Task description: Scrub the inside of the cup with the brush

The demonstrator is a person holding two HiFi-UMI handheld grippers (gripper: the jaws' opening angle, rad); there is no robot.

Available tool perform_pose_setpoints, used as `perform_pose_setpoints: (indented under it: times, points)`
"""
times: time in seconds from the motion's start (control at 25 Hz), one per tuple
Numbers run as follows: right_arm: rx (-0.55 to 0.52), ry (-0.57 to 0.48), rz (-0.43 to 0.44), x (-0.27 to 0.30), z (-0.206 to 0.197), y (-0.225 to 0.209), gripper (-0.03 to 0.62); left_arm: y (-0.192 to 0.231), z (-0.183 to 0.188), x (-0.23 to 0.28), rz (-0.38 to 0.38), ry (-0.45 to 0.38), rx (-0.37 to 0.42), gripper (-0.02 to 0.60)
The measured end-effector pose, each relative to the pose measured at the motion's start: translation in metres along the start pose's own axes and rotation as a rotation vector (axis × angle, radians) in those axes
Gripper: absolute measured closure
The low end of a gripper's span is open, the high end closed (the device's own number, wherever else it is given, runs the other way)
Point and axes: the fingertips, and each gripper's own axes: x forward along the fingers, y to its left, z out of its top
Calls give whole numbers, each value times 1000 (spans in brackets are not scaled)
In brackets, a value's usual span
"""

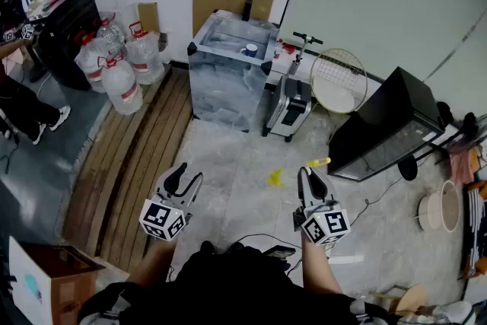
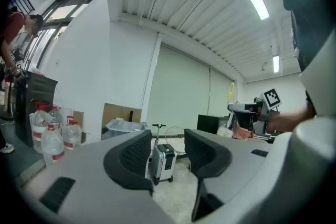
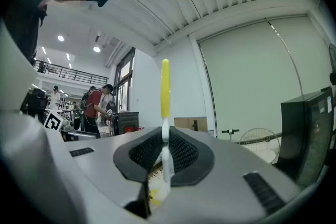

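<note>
Brush (image 3: 165,86) is pinched by its thin handle in the right gripper (image 3: 166,140); it may pivot under scrubbing force, while the left gripper (image 2: 168,148) stands wide, empty

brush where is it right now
The brush is clamped in the right tool, right of centre in the head view, over the floor. The open, empty left tool is beside it.

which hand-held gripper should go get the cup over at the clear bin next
Left, probably. The left hand-held gripper stands open with nothing between its jaws; the right hand-held gripper is shut on the brush. The cup sits far ahead of both.
</note>
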Motion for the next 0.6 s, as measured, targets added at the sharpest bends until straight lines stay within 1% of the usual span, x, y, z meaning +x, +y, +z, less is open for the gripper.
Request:
perform_pose_setpoints:
  times: [0.08,0.16,0.24,0.32,0.4,0.48,0.6]
  points:
    - [15,1,40,2,-1,9,546,-2,5,6,-12,-4,-15,382]
    - [5,-20,68,2,6,17,546,-9,13,11,-26,-14,-29,382]
    - [-21,-45,77,1,16,19,546,-22,19,16,-49,-20,-23,382]
    - [-23,-54,80,1,18,17,546,-33,21,24,-81,-7,-7,382]
    - [-19,-44,87,-1,10,16,546,-40,22,29,-103,1,5,382]
    - [-7,-27,93,-4,1,15,546,-43,23,31,-107,4,8,382]
    - [40,-45,112,-8,-3,14,546,-41,21,31,-105,24,5,382]
